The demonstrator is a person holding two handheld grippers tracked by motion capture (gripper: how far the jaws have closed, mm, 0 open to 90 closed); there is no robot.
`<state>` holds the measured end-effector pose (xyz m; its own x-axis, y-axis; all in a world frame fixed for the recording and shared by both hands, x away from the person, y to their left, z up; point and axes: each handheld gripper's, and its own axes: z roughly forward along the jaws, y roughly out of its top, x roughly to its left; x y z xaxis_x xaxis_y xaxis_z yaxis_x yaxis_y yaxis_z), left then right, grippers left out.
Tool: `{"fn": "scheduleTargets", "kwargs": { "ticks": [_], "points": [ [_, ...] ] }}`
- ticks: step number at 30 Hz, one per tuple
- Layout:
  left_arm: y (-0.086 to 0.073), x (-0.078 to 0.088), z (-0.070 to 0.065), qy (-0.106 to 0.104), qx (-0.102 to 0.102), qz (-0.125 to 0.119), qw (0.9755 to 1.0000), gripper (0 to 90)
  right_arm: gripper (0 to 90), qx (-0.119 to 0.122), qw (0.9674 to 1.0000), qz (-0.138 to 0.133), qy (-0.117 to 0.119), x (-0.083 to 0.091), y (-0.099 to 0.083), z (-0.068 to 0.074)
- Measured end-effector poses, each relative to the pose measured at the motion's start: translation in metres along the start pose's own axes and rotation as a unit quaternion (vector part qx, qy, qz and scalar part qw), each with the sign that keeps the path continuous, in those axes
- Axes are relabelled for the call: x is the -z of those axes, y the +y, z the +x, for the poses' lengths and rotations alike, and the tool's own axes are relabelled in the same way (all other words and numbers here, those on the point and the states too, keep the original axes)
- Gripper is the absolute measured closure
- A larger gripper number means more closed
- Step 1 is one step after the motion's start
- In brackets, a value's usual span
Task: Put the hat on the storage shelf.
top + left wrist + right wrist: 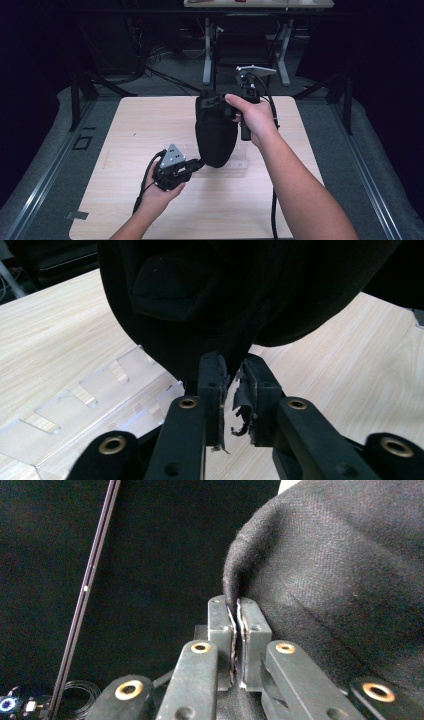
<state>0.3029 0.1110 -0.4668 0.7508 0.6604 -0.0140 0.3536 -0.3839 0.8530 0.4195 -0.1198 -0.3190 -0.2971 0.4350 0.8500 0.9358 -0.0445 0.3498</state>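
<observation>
The right gripper [236, 611] has its 2 fingers [220, 630] clamped on a folded upper edge of the black cloth [340, 580], holding it up above the wooden tabletop [140, 130]. Lower down, the left gripper [235, 375] has its fingers [210, 385] closed on the hanging bottom edge of that same cloth [240, 295], with only a narrow gap between the worn pads. The garment hangs as a dark, rounded bundle between the 2 hands over the middle of the tabletop, just above a clear plastic rack [100, 395] lying flat on the wood.
</observation>
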Motion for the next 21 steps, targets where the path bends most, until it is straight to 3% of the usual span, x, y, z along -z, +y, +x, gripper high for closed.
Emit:
{"fn": "scheduleTargets", "kwargs": {
  "ticks": [10,21],
  "points": [
    [-0.0008,0.0005,-0.0006,0.006,-0.024,0.005,0.9997,83.9,83.0,0.003,1.0000,-0.001,0.007,-0.0024,-0.0005,0.0013],
    [-0.0018,0.0023,0.0017,0.023,-0.034,0.009,0.9991,85.5,79.1,0.011,0.9998,-0.015,0.009,0.0063,-0.0008,0.0041]
  ]
}}
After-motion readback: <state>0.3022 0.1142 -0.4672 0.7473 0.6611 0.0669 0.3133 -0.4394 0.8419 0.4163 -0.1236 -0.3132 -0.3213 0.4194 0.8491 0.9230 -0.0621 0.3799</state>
